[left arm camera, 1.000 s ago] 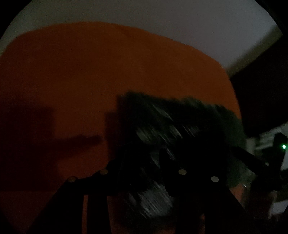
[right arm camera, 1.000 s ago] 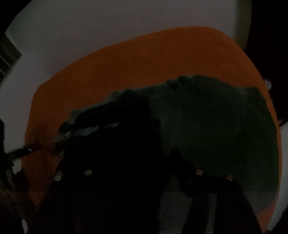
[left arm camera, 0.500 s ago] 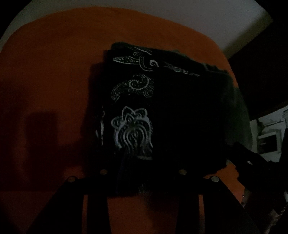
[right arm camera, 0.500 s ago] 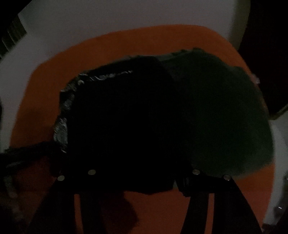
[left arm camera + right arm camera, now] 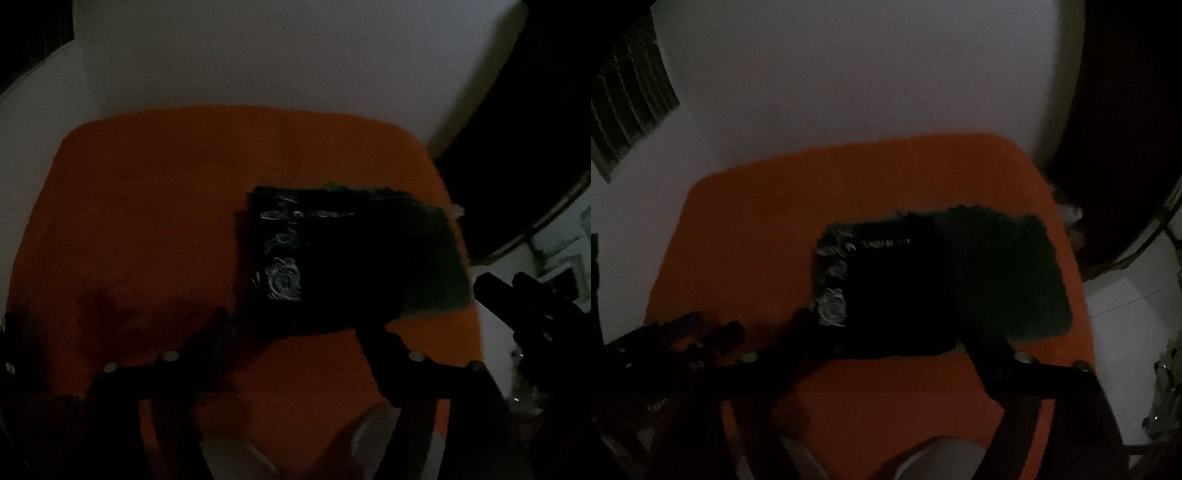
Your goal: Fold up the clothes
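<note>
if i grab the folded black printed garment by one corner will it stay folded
Probably not: the black printed garment is soft layered cloth, so lifted layers would likely droop open. It seems light. Pushed, it may bunch or drag the green cloth beneath it.

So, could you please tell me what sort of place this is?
Probably a dim room at home: an orange-covered table against a plain white wall, a folded dark garment on it, and a slatted vent.
</note>
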Demonstrator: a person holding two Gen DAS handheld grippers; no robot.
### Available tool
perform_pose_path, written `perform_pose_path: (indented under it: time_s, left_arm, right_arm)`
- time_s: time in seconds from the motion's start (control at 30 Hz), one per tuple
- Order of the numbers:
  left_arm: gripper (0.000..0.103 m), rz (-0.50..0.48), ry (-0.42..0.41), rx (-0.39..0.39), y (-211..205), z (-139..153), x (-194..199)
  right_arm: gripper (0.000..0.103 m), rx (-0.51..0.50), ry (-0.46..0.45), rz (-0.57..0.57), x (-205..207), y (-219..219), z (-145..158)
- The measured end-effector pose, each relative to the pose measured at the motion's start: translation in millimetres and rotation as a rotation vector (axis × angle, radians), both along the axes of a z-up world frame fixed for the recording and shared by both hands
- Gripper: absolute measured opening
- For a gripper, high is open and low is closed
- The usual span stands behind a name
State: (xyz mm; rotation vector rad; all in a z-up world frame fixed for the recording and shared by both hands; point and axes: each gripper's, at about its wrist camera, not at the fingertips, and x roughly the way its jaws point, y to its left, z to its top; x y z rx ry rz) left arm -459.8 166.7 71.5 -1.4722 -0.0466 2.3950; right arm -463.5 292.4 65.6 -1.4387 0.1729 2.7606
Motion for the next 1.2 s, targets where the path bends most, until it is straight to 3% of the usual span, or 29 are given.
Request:
perform_pose_path:
  time_s: [0.07,0.27,0.33,0.53,0.67,0.87,1.0,1.07,1.1,1.17,1.2]
  left_arm:
    - [0.076,-0.021,0.062,0.001,-4.4,27.1,31.2]
    - [0.076,-0.016,0.193,-0.065,-19.1,72.5,83.9]
    - [0.076,-0.019,0.195,-0.067,-21.1,80.2,91.2]
    - [0.076,-0.025,0.205,-0.086,-19.5,84.7,98.8]
    - [0.076,-0.054,0.175,-0.111,-15.8,65.9,94.0]
    - [0.076,-0.072,0.144,-0.091,-32.3,35.6,85.6]
    - [0.078,0.016,0.17,0.012,-63.3,0.7,84.8]
    - [0.079,0.016,0.106,0.033,-78.6,-32.1,83.2]
    - [0.079,0.006,0.063,0.082,-88.1,-48.3,83.8]
    - [0.079,-0.008,-0.013,0.19,-107.2,-78.3,86.3]
    - [0.079,0.0,-0.047,0.231,-116.0,-92.2,87.8]
  right_arm:
    - [0.098,0.016,0.043,-0.01,26.3,-5.5,20.6]
    - [0.099,0.032,0.129,0.031,91.8,-14.8,52.3]
    - [0.1,0.025,0.148,0.027,112.3,-7.8,58.4]
    - [0.102,-0.003,0.135,0.011,123.0,9.4,57.1]
    - [0.102,0.006,0.128,0.058,124.2,12.9,66.8]
    - [0.102,0.052,0.103,0.088,107.1,9.5,51.0]
    - [0.102,0.027,0.106,0.041,104.3,1.0,18.8]
    - [0.102,-0.005,0.151,0.019,115.5,-3.5,-5.8]
    - [0.102,-0.001,0.195,0.003,125.6,-6.7,-19.6]
    - [0.102,-0.014,0.134,0.009,129.1,-12.8,-37.5]
    - [0.102,-0.088,0.095,0.028,128.0,-11.5,-41.4]
